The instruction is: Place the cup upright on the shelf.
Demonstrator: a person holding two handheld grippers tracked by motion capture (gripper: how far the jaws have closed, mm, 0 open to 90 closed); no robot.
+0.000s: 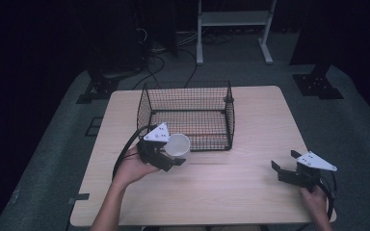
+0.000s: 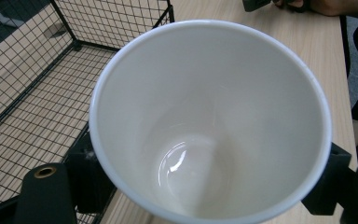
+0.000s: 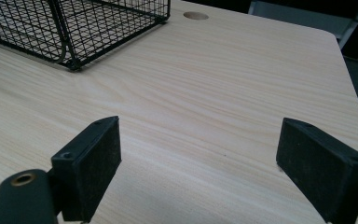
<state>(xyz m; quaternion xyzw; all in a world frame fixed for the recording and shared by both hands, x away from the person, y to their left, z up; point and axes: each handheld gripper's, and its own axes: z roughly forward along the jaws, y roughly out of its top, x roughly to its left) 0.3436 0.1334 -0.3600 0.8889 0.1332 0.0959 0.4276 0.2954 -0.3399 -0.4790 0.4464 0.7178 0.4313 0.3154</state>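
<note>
White cup (image 1: 178, 145), clamped in the left gripper (image 1: 171, 161) just off the wire basket's (image 1: 185, 108) front left corner; right gripper (image 1: 289, 166) idle, jaws apart, near the tabletop's (image 1: 221, 183) right edge; advised clearing the rim before lowering.

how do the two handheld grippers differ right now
The left black two-jaw gripper is shut on a white empty cup beside the black wire basket; the right black two-jaw gripper stands open, holding nothing, over the light wooden table. Both carry grey three-cornered plates.
</note>
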